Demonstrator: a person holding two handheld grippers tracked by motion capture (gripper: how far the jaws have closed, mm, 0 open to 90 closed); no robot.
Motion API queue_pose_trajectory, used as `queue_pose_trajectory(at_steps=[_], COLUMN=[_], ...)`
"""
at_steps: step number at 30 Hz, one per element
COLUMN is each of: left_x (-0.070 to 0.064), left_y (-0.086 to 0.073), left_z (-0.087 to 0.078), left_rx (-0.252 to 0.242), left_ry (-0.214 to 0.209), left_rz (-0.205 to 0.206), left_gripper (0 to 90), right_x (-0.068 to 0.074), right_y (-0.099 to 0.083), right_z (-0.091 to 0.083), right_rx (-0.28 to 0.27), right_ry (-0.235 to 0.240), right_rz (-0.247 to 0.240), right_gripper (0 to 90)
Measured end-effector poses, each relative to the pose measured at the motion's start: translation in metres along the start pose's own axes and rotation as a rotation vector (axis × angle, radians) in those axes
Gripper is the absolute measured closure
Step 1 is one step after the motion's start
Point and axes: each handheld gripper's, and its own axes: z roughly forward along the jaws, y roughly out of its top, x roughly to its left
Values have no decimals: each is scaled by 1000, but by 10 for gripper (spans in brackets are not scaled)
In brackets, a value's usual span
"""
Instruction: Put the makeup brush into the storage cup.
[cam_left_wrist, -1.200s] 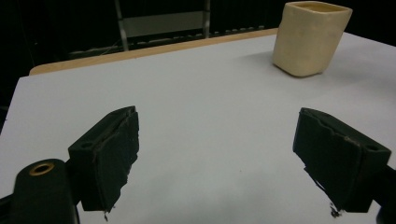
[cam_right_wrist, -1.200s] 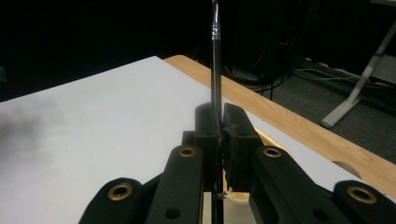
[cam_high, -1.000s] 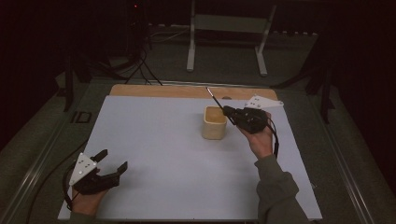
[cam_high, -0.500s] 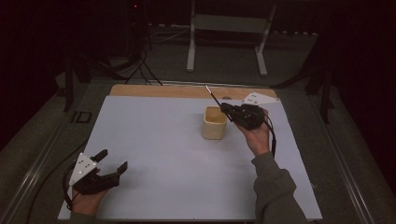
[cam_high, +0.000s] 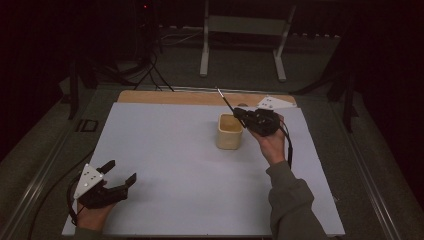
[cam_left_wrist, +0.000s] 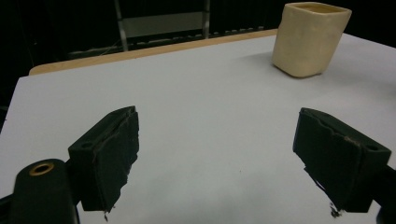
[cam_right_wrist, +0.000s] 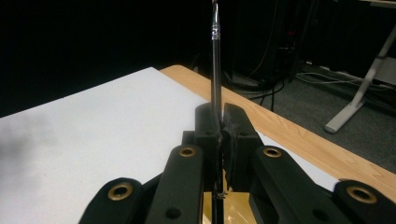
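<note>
A person is working at a white table (cam_high: 165, 150) with a gripper in each hand. The right gripper (cam_high: 243, 114) is holding a thin pen-like stick (cam_right_wrist: 215, 60) just above the open top of a cream plastic cup (cam_high: 230, 131) near the far edge; its jaws are pressed tight on the stick's lower shaft, the tip pointing up and away. This looks like the step of bringing the stick to the cup; next it likely needs tilting upright and lowering inside. The left gripper (cam_high: 120, 172) is resting near the table's near-left corner, jaws spread wide, holding nothing.
</note>
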Motion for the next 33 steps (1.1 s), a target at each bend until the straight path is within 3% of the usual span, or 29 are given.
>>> queue_pose_trajectory(at_steps=[33], left_x=[0], left_y=[0], left_z=[0], left_rx=[-1], left_ry=[-5], left_rz=[2], left_gripper=[155], right_x=[-11], right_y=[-2], right_z=[29], right_rx=[13], right_ry=[-9], right_rz=[40], right_gripper=[854])
